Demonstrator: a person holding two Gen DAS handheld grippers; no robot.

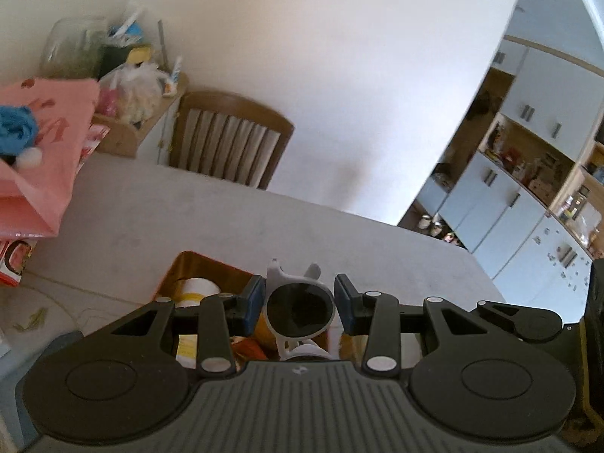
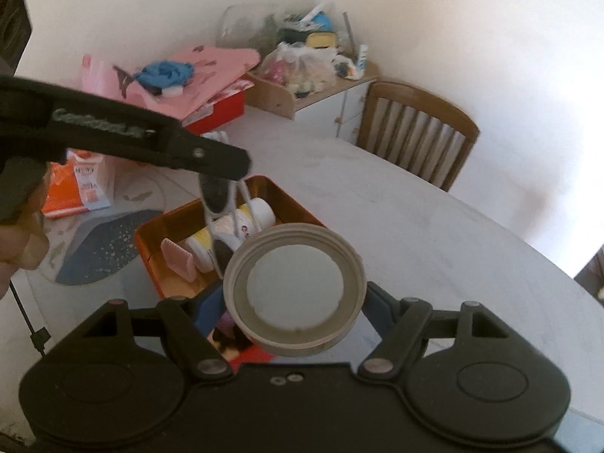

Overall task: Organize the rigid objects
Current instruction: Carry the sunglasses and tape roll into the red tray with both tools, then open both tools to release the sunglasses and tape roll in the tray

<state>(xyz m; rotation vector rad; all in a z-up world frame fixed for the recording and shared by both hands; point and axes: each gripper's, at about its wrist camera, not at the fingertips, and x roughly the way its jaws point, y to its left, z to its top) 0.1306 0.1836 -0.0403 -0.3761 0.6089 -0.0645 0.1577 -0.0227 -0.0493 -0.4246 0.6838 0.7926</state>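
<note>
Right up against the lens, my right tool (image 2: 294, 298) is clamped on a round grey lid (image 2: 294, 290), pads on opposite rims. It's stiff plastic with ridged threading, light I'd guess, so the rim grip seems fine. My left tool (image 1: 298, 302) holds white sunglasses (image 1: 300, 311) by the frame, dangling over the orange tin (image 2: 158, 260) on the counter (image 2: 415, 226). Those dark lenses are smooth and probably scratchable, and the thin arms could flex, so stay on the frame.

Both tools, left (image 1: 298, 304) and right (image 2: 294, 302), each hold something.
</note>
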